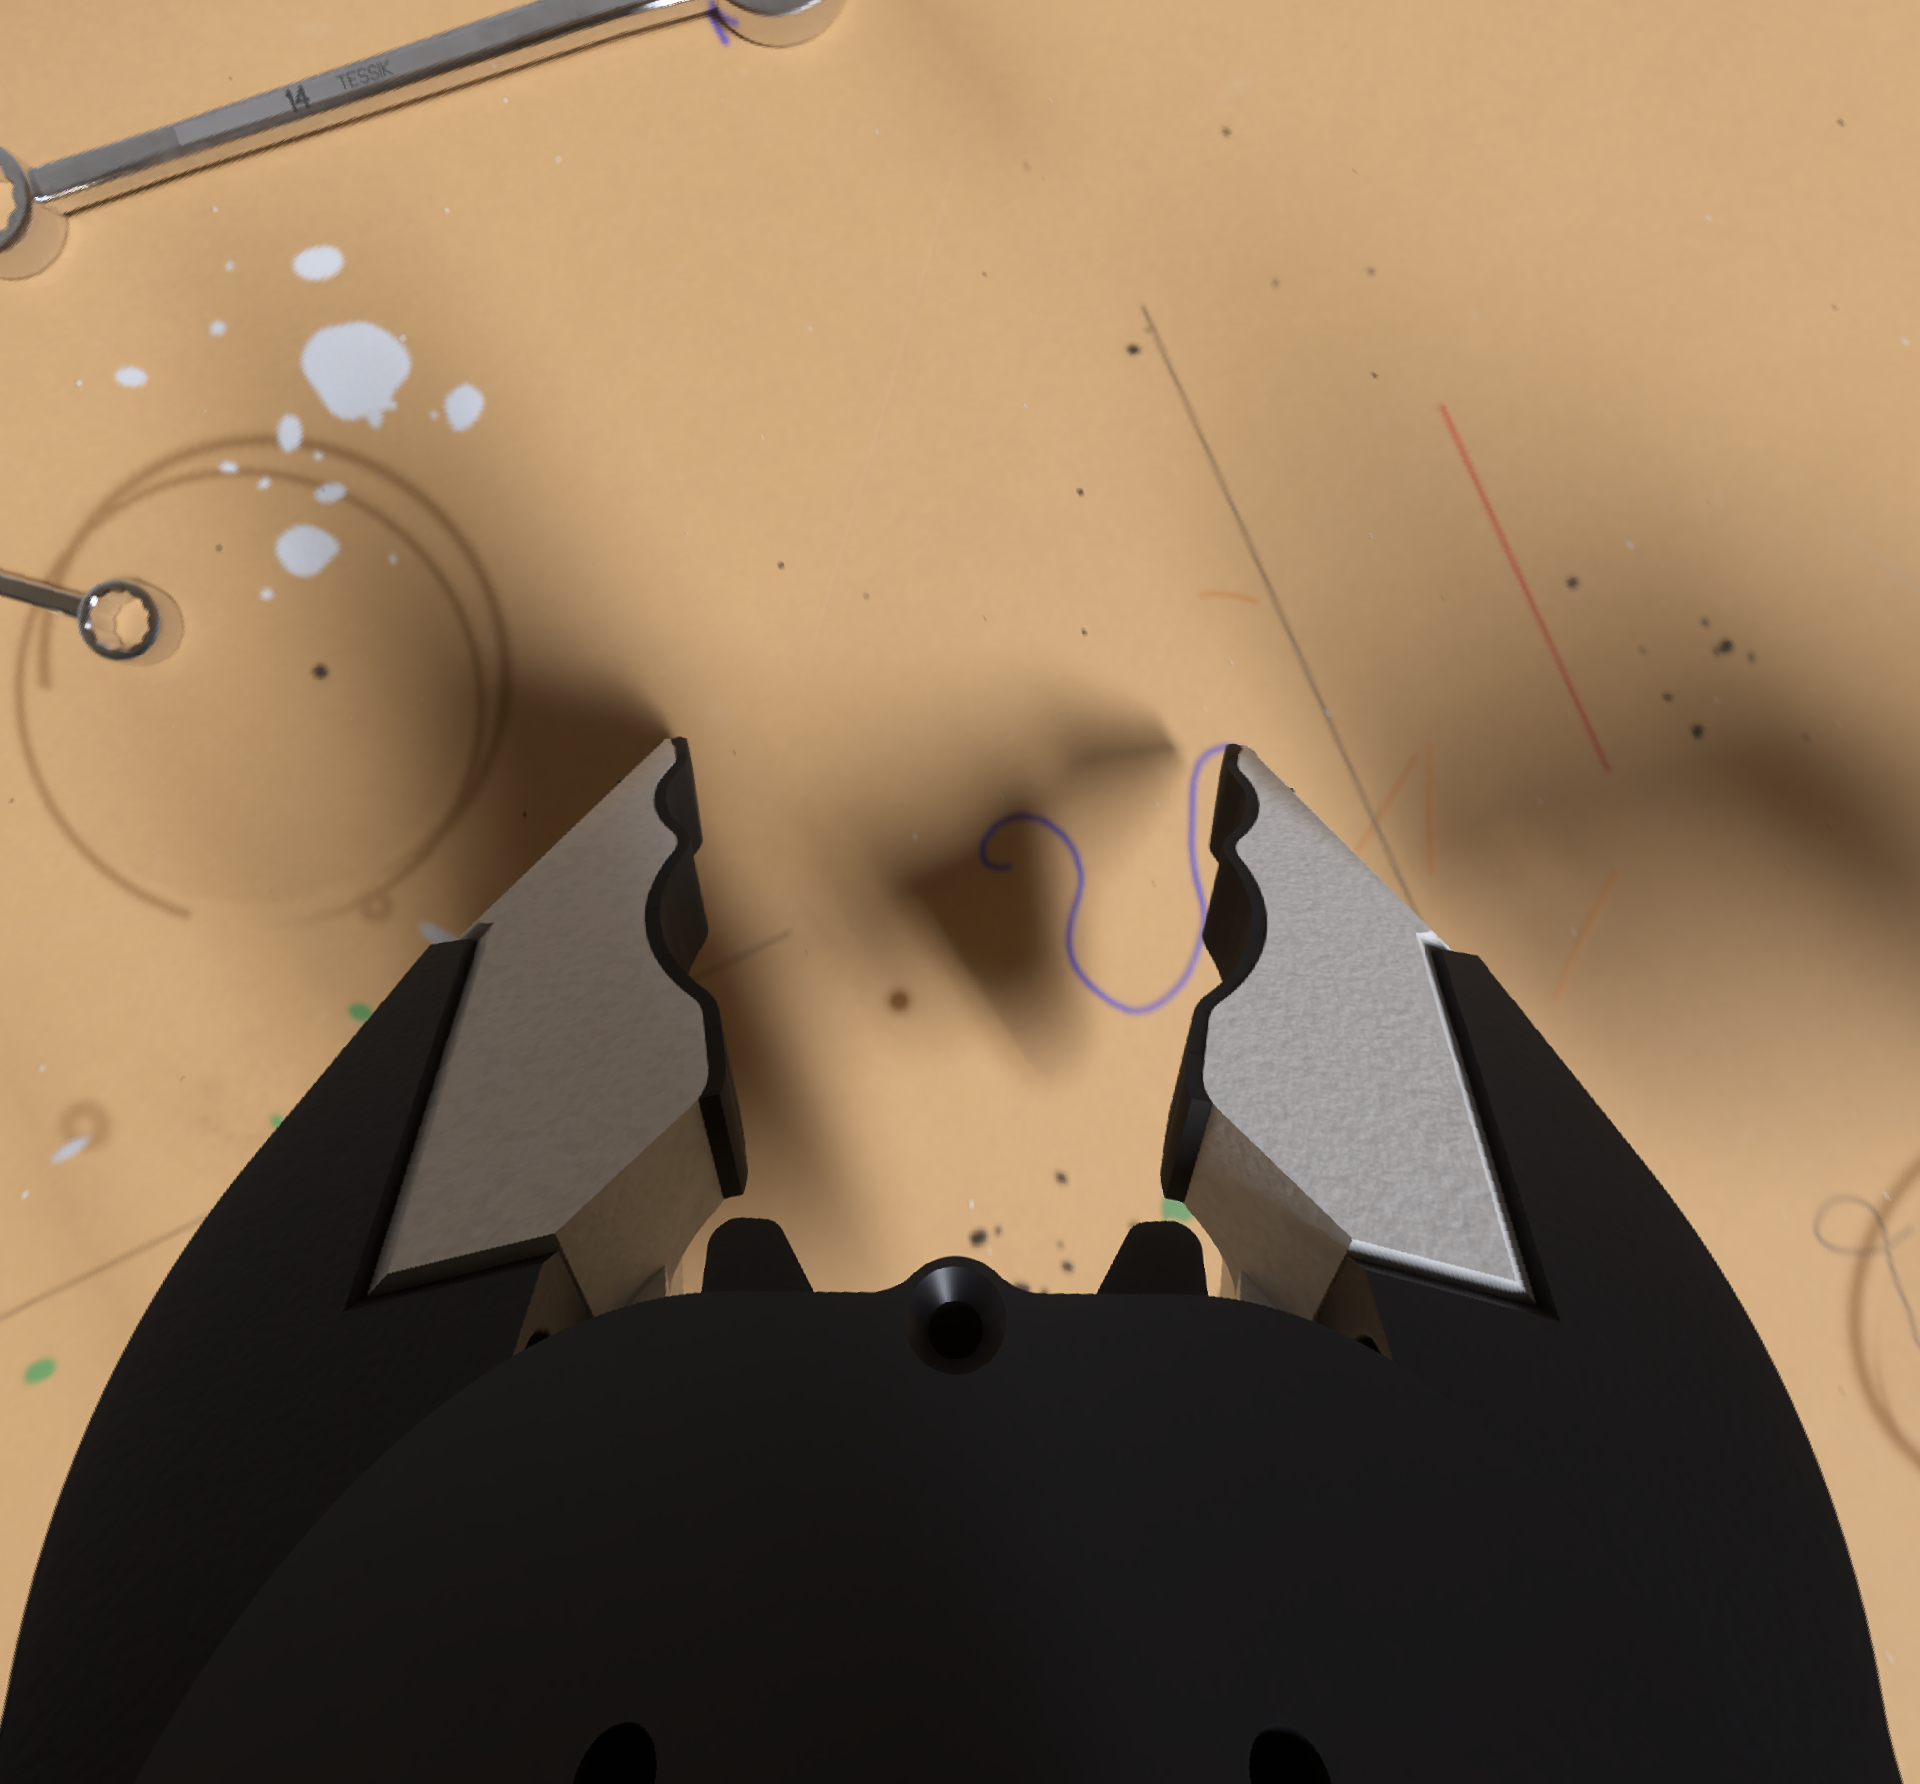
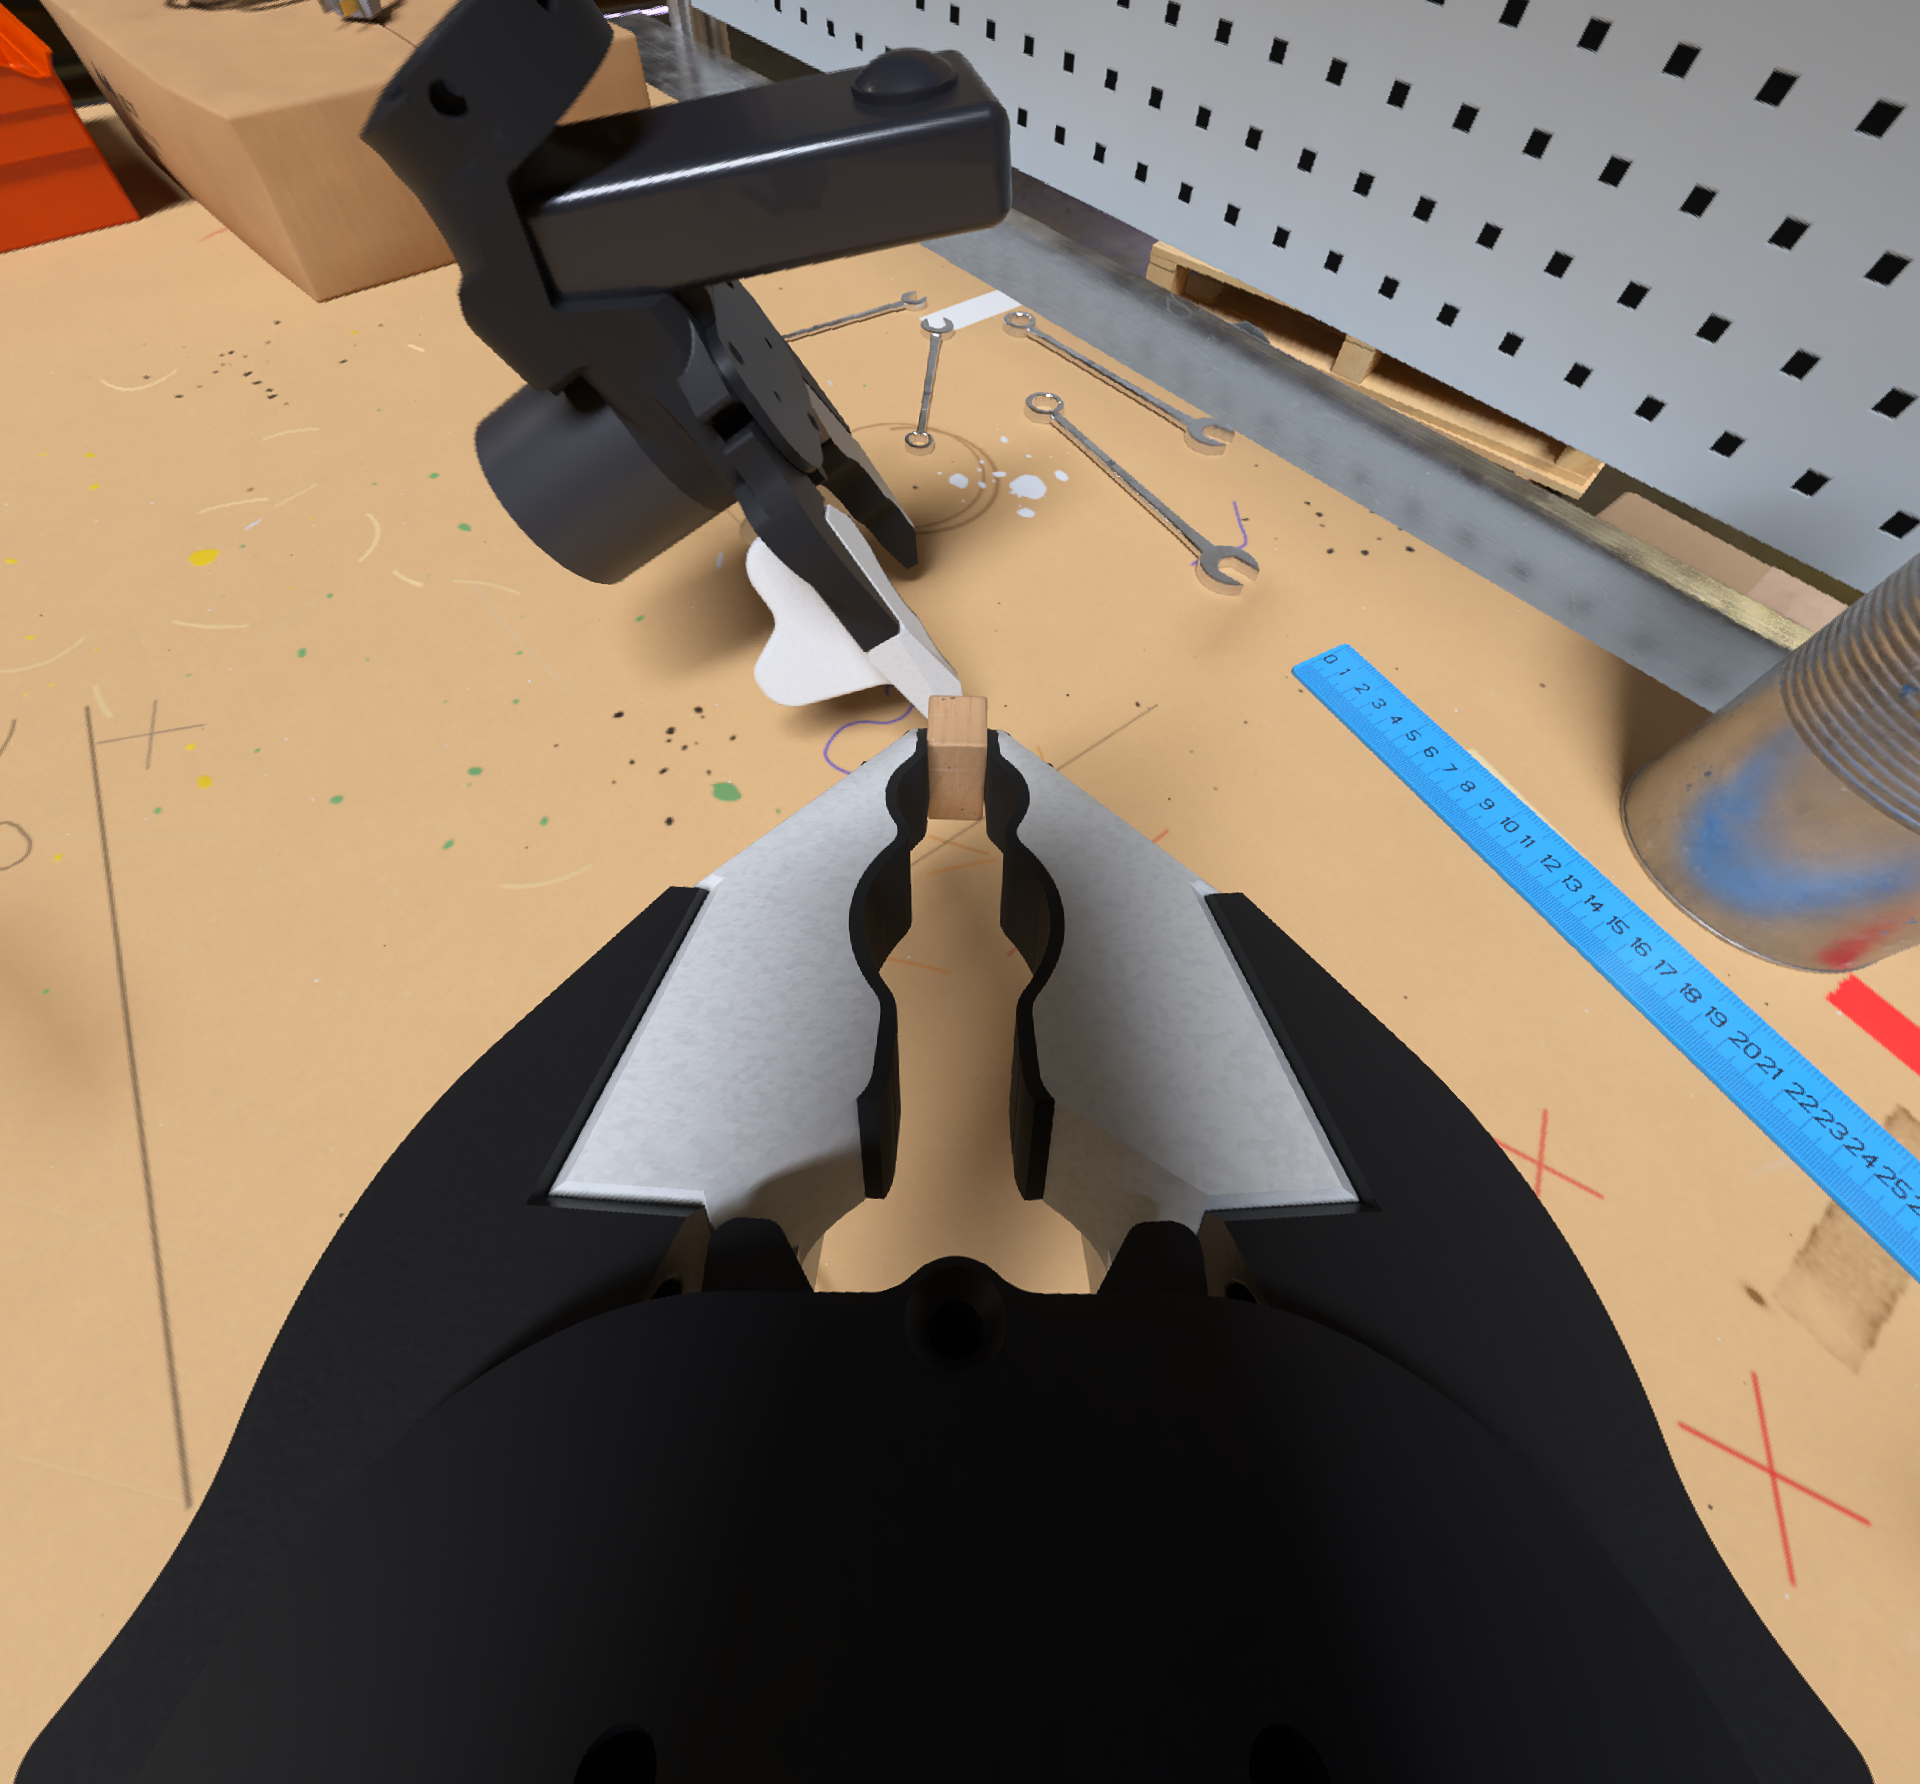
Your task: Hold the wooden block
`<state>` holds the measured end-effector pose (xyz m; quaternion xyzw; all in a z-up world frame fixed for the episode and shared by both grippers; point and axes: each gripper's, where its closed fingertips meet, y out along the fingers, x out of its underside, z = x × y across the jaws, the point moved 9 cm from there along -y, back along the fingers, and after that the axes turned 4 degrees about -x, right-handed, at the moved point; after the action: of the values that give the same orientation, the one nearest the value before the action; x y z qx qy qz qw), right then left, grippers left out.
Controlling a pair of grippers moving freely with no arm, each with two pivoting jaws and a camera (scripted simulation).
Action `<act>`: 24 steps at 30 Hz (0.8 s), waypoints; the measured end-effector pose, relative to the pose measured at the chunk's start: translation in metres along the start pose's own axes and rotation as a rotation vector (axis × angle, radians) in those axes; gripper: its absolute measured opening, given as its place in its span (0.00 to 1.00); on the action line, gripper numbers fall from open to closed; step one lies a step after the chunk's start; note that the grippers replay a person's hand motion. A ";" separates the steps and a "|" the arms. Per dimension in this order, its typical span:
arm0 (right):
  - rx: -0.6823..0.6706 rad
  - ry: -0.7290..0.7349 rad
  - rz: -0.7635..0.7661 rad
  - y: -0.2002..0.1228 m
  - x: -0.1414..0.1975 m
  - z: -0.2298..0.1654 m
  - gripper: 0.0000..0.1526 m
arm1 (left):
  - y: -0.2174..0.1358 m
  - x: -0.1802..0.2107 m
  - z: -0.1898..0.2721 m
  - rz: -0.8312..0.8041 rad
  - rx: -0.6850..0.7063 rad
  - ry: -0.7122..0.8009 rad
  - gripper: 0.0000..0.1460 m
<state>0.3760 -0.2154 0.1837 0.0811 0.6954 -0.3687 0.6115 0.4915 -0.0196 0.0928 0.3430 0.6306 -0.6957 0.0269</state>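
Observation:
The small wooden block (image 2: 956, 755) stands upright between the tips of my right gripper (image 2: 956, 747), which is shut on it and holds it above the tan table. My left gripper (image 1: 953, 758) is open and empty, with only bare table and a purple scribble between its fingers. In the right wrist view the left gripper (image 2: 831, 638) hangs just beyond and left of the block, tilted down, its white fingertips close to the block's far side. The block does not show in the left wrist view.
Several steel wrenches (image 2: 1138, 487) lie beyond on the table; one wrench (image 1: 416, 72) shows at upper left. A blue ruler (image 2: 1621, 945) lies right, beside a metal can (image 2: 1787, 799). A cardboard box (image 2: 260, 93) with a cable sits far left. A pegboard wall (image 2: 1351, 124) stands behind.

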 end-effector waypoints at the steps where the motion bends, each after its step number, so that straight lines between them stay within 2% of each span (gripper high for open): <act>1: 0.000 0.003 0.000 0.000 0.001 0.001 0.06 | 0.004 -0.001 -0.001 0.005 -0.004 -0.004 0.66; 4: -0.005 0.012 -0.001 0.001 0.003 0.003 0.06 | 0.010 -0.003 0.009 0.031 -0.005 0.023 0.69; 6: -0.011 0.017 -0.002 0.002 0.004 0.004 0.06 | 0.013 -0.001 0.017 0.037 0.001 0.060 0.84; 8: -0.020 0.018 -0.005 0.003 0.005 0.003 0.06 | 0.012 0.000 0.024 -0.006 0.008 0.072 0.92; 10: -0.027 0.015 -0.006 0.004 0.005 0.001 0.06 | 0.010 -0.001 0.026 -0.051 0.011 0.072 0.93; 11: -0.028 0.013 -0.006 0.004 0.004 0.001 0.06 | 0.007 0.001 0.027 -0.024 -0.001 0.084 0.93; 12: -0.028 0.012 -0.006 0.004 0.004 0.000 0.06 | 0.005 0.001 0.026 0.007 -0.025 0.082 0.90; 14: -0.029 0.011 -0.005 0.004 0.004 0.000 0.06 | -0.001 0.001 0.021 0.070 -0.189 0.090 0.71; 16: -0.028 0.009 -0.005 0.003 0.003 0.000 0.06 | -0.004 0.003 0.017 0.079 -0.336 0.087 0.62; 18: -0.027 0.008 -0.003 0.003 0.003 0.000 0.06 | -0.006 0.007 0.013 0.083 -0.239 0.078 0.58; 20: -0.025 0.007 -0.002 0.002 0.003 -0.001 0.06 | -0.006 0.011 0.012 0.109 -0.263 0.070 0.53; 22: -0.025 0.008 -0.002 0.001 0.003 -0.001 0.06 | -0.006 0.009 0.014 0.106 -0.258 0.126 0.50; 24: -0.026 0.009 -0.003 0.002 0.003 0.000 0.06 | -0.003 0.003 0.020 0.108 -0.166 0.131 0.49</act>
<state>0.3760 -0.2150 0.1803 0.0739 0.7028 -0.3603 0.6089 0.4789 -0.0360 0.0930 0.4181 0.6668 -0.6148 0.0513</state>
